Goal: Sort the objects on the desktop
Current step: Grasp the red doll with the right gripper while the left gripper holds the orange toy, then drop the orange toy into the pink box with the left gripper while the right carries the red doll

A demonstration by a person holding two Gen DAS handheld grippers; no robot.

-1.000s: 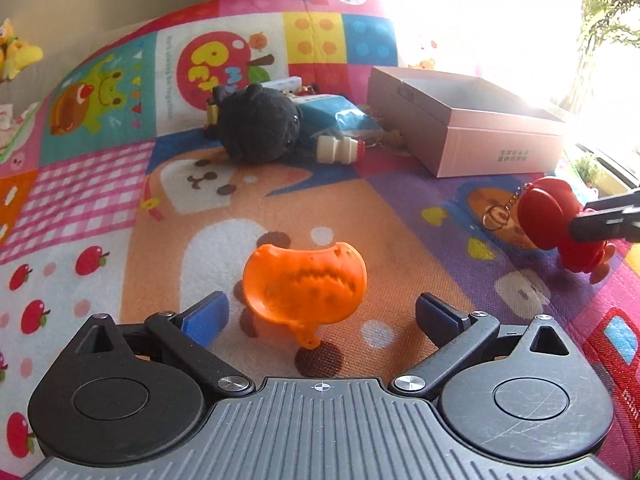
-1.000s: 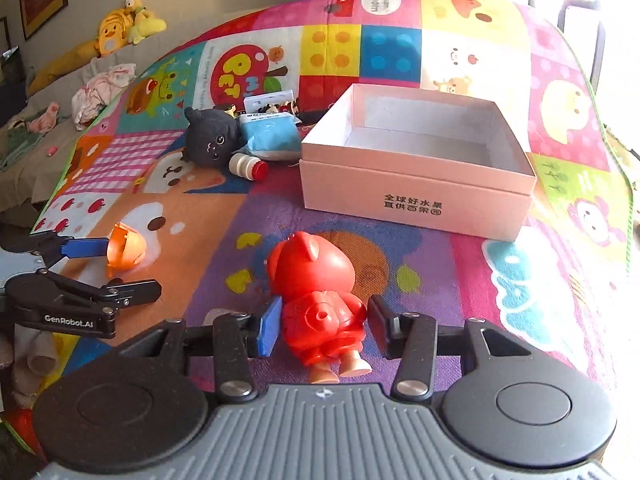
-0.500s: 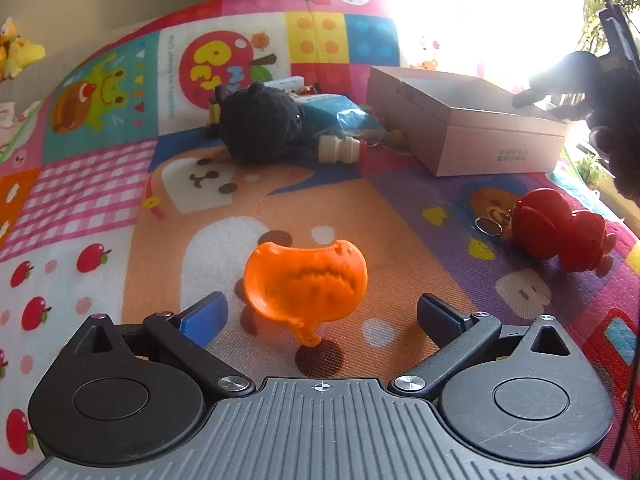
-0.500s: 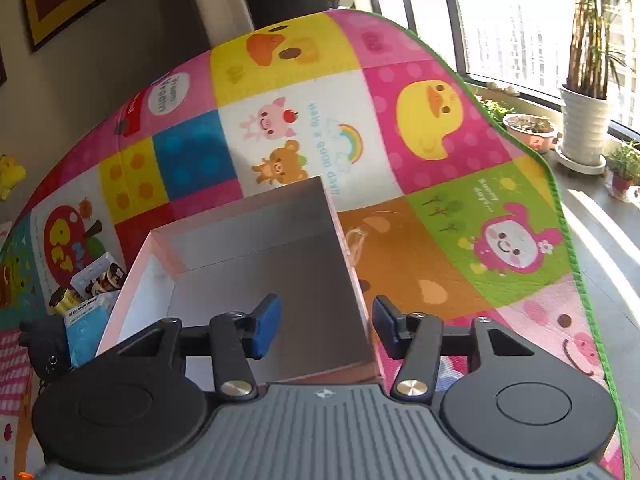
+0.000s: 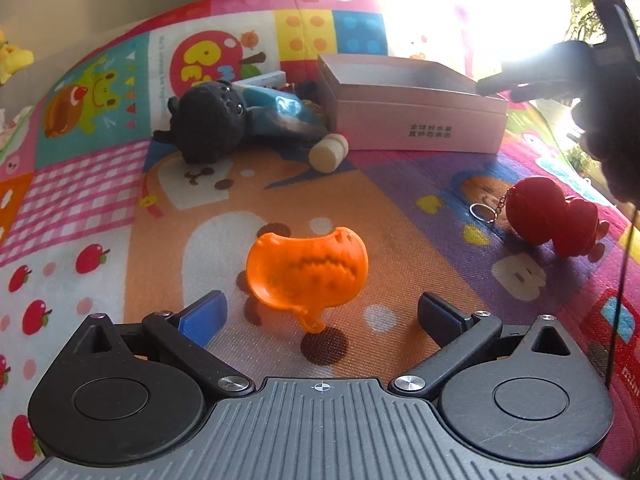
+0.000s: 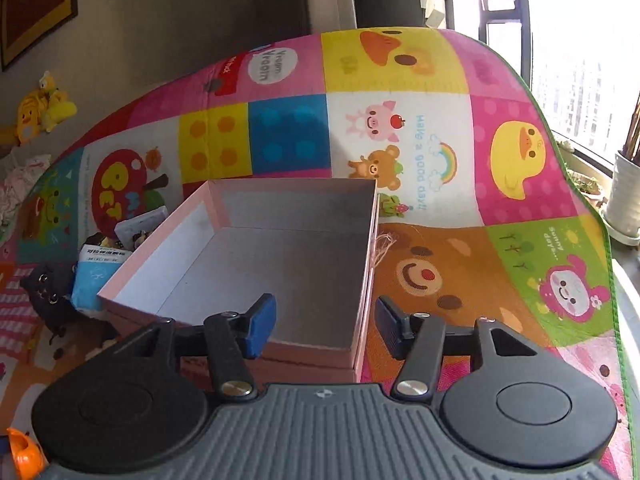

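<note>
The left gripper (image 5: 320, 312) has a ribbed grey housing with a small crosshair mark at its front edge. Either side of that mark sit two rounded black lobes, each with a raised disc and a triangular cut-out. Black link arms run forward from silver screws beside the mark to blue-padded fingers (image 5: 206, 312). The right gripper (image 6: 326, 326) is built alike: grey ribbed body, crosshair mark, black lobes, silver screws, blue pads (image 6: 262, 326). In the left wrist view it shows as a dark silhouette with a thin black cable (image 5: 622, 292) hanging down.

"Have a good day!!" and "sunny day..." on play mat (image 6: 432, 120)
</note>
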